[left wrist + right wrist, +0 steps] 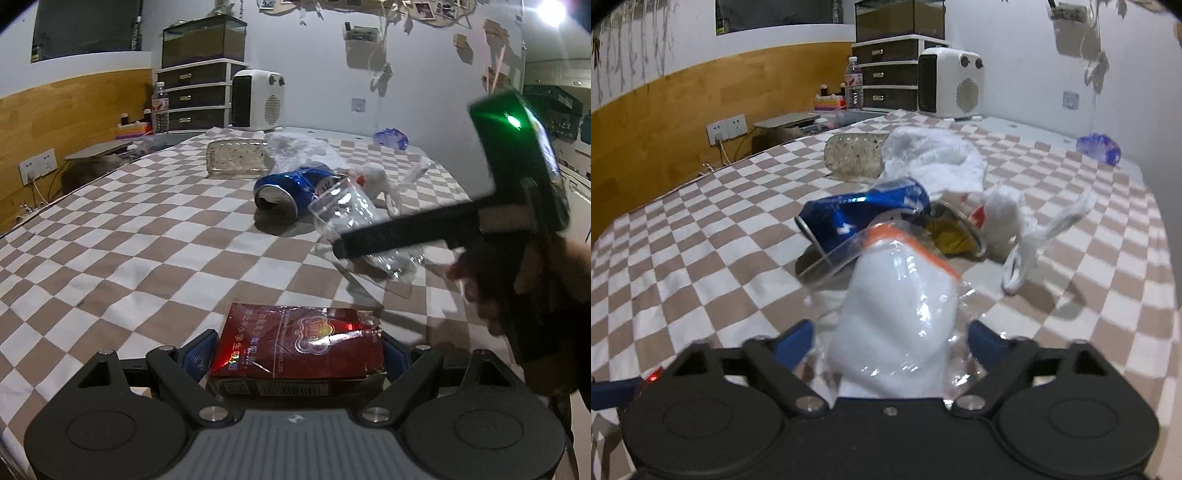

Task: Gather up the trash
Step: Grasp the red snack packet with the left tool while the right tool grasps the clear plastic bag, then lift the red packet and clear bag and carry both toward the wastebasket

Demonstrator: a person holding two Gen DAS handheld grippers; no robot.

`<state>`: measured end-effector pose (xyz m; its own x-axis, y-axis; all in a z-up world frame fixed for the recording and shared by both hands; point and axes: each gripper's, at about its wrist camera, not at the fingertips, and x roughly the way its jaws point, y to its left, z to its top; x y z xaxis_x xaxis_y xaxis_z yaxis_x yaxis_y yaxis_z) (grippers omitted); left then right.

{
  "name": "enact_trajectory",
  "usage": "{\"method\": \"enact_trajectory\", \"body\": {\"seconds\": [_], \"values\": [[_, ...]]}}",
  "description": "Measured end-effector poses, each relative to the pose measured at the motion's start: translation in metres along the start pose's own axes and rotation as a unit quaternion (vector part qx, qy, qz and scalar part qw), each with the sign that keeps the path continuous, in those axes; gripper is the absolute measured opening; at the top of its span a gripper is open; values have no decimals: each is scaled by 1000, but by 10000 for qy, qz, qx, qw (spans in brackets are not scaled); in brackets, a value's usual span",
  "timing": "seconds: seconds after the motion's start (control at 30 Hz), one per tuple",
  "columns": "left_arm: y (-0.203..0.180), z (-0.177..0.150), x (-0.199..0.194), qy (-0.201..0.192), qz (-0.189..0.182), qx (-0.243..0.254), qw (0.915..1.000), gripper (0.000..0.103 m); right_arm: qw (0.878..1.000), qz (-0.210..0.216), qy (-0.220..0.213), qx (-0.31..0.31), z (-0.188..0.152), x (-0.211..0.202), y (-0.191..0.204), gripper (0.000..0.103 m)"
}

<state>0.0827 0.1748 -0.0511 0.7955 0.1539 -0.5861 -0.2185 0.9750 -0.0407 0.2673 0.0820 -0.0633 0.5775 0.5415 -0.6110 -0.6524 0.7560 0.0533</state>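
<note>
On the checkered counter (129,229), seen from the left wrist, the left hand-held gripper (295,354) has its blue pads set against both sides of a red carton (295,350), pinching it close to the camera. Beyond it a dented blue can (291,184) lies on its side, touching a crumpled clear plastic cup (354,218). The right hand-held gripper (369,247) reaches in from the right edge over that cup, a hand (491,280) behind it.

From the right wrist, the right hand-held gripper (890,343) has a clear plastic bag with white filling (897,317) between its pads; whether they press it I cannot tell. Past it lie the blue can (860,218), a white wad (1001,218) and a white plastic bag (931,155).
</note>
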Motion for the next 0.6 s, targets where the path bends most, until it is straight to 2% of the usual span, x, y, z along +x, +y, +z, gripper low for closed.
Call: {"method": "enact_trajectory", "body": {"seconds": [0.13,0.6], "values": [[1,0,-3,-35,13,-83,10000,88,9995,29,-90,-302,-12,-14,5,75],[-4,-4,-27,-128,209,-282,9993,88,9999,0,-164,-47,-55,-86,-1,67]]}}
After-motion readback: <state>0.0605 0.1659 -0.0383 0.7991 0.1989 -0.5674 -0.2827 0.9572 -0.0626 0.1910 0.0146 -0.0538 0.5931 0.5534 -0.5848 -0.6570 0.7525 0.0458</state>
